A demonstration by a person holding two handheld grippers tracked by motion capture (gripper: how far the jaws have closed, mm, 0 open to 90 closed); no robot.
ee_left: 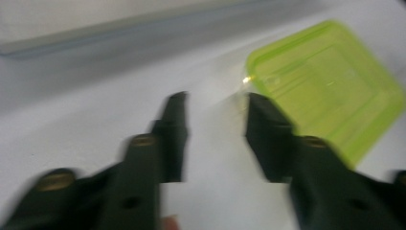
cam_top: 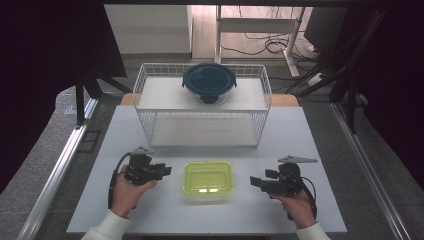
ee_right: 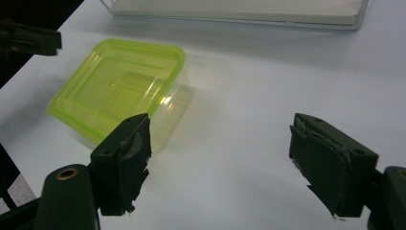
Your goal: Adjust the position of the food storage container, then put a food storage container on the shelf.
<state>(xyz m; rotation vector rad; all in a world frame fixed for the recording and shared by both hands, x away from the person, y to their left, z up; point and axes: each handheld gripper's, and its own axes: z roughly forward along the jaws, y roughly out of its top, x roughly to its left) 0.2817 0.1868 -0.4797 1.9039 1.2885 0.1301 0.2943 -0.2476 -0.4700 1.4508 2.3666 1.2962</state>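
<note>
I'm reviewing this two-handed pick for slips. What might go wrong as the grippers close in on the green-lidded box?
1. The green-lidded box is light, clear plastic; if the left gripper arrives before the right gripper, it may just slide across the table.
2. The left gripper view is blurred, so aim may be off.
3. The box's smooth walls could slip from the jaws.

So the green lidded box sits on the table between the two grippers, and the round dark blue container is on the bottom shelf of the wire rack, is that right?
Not quite. The round dark blue container sits on the top shelf of the wire rack, not the bottom, as the high view shows. The rest holds: the green lidded box lies on the table between the left gripper and right gripper.
</note>
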